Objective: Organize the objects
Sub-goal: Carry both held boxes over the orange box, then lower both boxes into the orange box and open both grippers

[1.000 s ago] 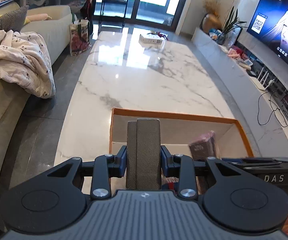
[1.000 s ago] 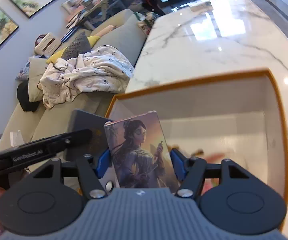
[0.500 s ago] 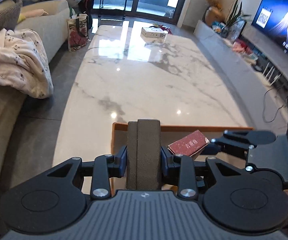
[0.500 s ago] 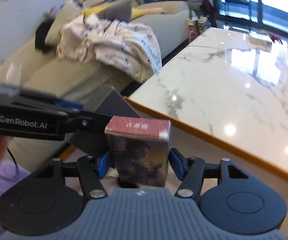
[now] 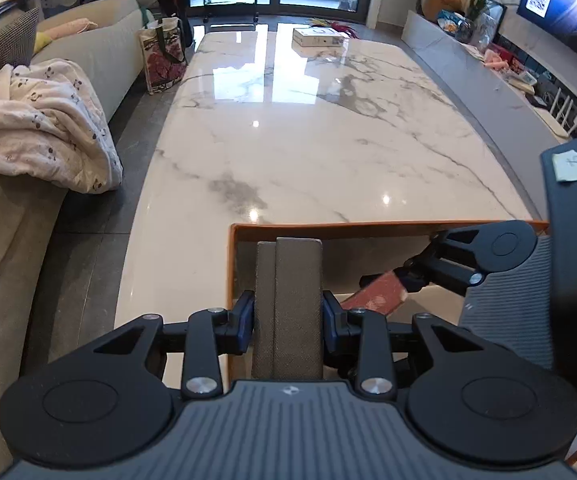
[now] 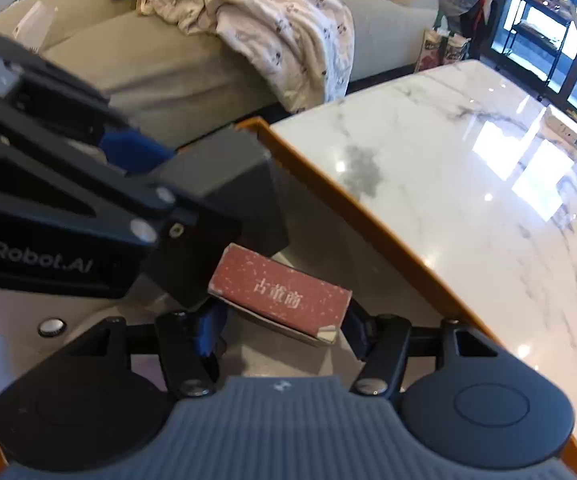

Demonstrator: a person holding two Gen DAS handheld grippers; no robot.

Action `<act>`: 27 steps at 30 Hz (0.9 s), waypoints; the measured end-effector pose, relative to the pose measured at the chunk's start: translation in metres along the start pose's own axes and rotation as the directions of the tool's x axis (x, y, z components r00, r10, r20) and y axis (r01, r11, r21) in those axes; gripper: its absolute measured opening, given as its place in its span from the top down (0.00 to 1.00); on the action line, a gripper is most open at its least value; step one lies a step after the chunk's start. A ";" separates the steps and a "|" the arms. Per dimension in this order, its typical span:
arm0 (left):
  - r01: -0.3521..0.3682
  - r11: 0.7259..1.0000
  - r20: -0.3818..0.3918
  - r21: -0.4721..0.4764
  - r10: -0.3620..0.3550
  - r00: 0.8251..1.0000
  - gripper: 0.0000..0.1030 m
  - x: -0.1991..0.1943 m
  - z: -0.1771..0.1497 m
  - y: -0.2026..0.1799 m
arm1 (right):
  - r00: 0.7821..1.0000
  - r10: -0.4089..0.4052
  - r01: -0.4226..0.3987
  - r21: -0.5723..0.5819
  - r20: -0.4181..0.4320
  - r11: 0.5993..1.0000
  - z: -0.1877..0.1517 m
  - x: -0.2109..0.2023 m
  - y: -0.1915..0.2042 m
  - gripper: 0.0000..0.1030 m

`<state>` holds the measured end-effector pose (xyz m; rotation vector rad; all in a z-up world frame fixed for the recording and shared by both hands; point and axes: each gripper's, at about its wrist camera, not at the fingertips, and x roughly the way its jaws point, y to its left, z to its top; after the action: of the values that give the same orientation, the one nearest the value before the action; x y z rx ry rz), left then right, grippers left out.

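- The room was a lounge: a sofa point(image 5: 88, 52) with a crumpled blanket point(image 5: 36, 120) ran beside a long marble counter point(image 5: 308, 128).
- An orange-rimmed box point(image 5: 368, 225) sat at the counter's near end, probably where things were being gathered.
- My left gripper point(image 5: 288, 320) was clamped on a grey book point(image 5: 290, 304), held upright over the box's left corner.
- My right gripper point(image 6: 284, 330) gripped a red book point(image 6: 280, 294), tilted down inside the box, likely so both would pack side by side.

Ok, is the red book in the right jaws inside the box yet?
Inside. In the right wrist view the red book, clamped in the right gripper, sits below the box's orange rim, tilted, not yet lying flat.
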<state>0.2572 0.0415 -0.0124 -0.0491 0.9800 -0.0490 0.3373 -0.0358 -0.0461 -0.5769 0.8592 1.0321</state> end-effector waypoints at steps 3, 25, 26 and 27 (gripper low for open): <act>-0.011 0.999 -0.005 0.033 0.011 1.000 0.63 0.005 -0.002 -0.008 | 1.000 -0.020 0.019 -0.034 -0.014 0.999 -0.002 0.002 0.004 0.39; 0.096 0.987 0.121 -0.127 -0.081 0.989 0.61 -0.039 -0.005 0.040 | 0.993 -0.081 0.090 0.123 -0.081 0.988 0.002 -0.002 -0.002 0.25; 0.092 0.987 0.117 -0.132 -0.077 0.990 0.61 -0.040 -0.006 0.042 | 0.993 -0.084 0.096 0.140 -0.089 0.986 0.001 -0.002 -0.003 0.25; 0.092 0.986 0.112 -0.137 -0.077 0.991 0.61 -0.039 -0.007 0.044 | 0.991 -0.087 0.102 0.164 -0.100 0.981 0.000 -0.003 -0.002 0.25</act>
<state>0.2304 0.0876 0.0136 -0.2220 0.8732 -0.0545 0.3387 -0.0383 -0.0439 -0.5195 0.9812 0.8422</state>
